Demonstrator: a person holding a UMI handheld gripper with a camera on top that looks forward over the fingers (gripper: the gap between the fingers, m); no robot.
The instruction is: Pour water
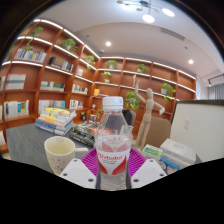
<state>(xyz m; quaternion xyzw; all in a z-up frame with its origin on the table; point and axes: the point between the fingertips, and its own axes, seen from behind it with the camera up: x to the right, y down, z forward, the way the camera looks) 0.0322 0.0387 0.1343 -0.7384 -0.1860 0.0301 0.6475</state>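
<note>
The gripper (113,172) is clamped on a clear plastic bottle (113,140): both fingers press against its lower sides, and the magenta pads (91,160) show on either side of it. The bottle stands upright between the fingers, with a white cap (113,102) still on top and a red and white label (113,156) round its lower half. The light, pale fingers frame its base, so the bottom of the bottle is hidden and I cannot tell whether it rests on the table or is lifted clear.

Just beside the bottle, on the left, stands a pale cup (60,154) with its mouth open upwards; it is near the left finger but apart from it. The cup sits on a grey table (28,145). Further back on the table lies a stack of books (57,122), beyond the cup. To the right of the bottle, behind it, stands a wooden mannequin (147,112), upright with one arm raised. Near the right finger lies a low pile of pale, boxy things (178,153), too small to name.

Long shelves (50,75) with books and small green plants (132,100) curve round the back of the room, and round lights (148,18) shine in the ceiling
</note>
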